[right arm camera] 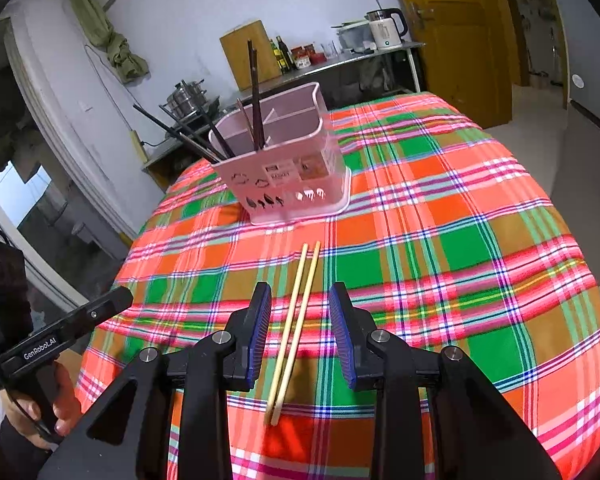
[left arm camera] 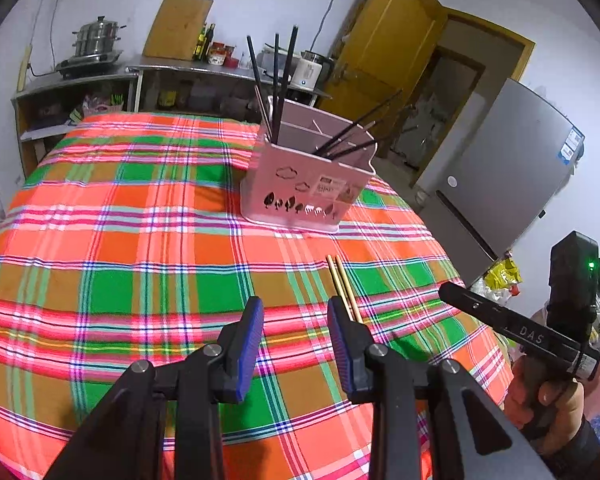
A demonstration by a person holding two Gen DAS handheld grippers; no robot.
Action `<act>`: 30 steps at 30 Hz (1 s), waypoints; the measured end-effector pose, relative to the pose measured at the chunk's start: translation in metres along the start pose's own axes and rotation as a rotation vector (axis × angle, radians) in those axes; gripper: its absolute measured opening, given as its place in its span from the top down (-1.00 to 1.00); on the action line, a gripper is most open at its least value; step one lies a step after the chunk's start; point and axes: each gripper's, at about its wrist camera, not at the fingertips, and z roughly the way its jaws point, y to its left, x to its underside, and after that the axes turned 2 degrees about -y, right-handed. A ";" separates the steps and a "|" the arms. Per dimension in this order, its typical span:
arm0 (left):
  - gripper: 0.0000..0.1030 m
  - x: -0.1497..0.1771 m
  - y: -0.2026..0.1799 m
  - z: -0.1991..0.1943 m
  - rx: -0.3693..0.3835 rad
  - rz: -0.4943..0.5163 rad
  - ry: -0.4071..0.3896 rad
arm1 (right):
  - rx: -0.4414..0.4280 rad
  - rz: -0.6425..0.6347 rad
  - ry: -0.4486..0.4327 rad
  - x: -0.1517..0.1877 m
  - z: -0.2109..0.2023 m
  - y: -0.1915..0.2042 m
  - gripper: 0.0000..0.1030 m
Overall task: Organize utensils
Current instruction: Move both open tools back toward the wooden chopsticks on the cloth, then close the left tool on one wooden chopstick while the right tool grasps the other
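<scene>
Your right gripper hangs wide open at bottom centre, the pale chopsticks lying on the checked tablecloth between its fingers. Your left gripper gapes empty too. Farther up, mid-frame, stands the pink holder with dark chopsticks

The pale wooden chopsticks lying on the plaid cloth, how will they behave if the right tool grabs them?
The two pale wooden chopsticks look thin, straight and stiff, so they probably weigh little. Lying side by side between the open right tool, one may slip free or roll. The plaid tablecloth looks soft, likely damping rolling.
</scene>
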 end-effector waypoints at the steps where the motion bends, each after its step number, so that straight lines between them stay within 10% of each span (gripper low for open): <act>1: 0.36 0.001 0.000 0.003 0.001 -0.003 0.007 | 0.005 0.001 0.008 0.001 0.003 0.000 0.39; 30: 0.36 0.000 0.015 0.054 0.028 -0.072 0.107 | 0.046 -0.050 0.223 0.016 0.103 -0.001 0.89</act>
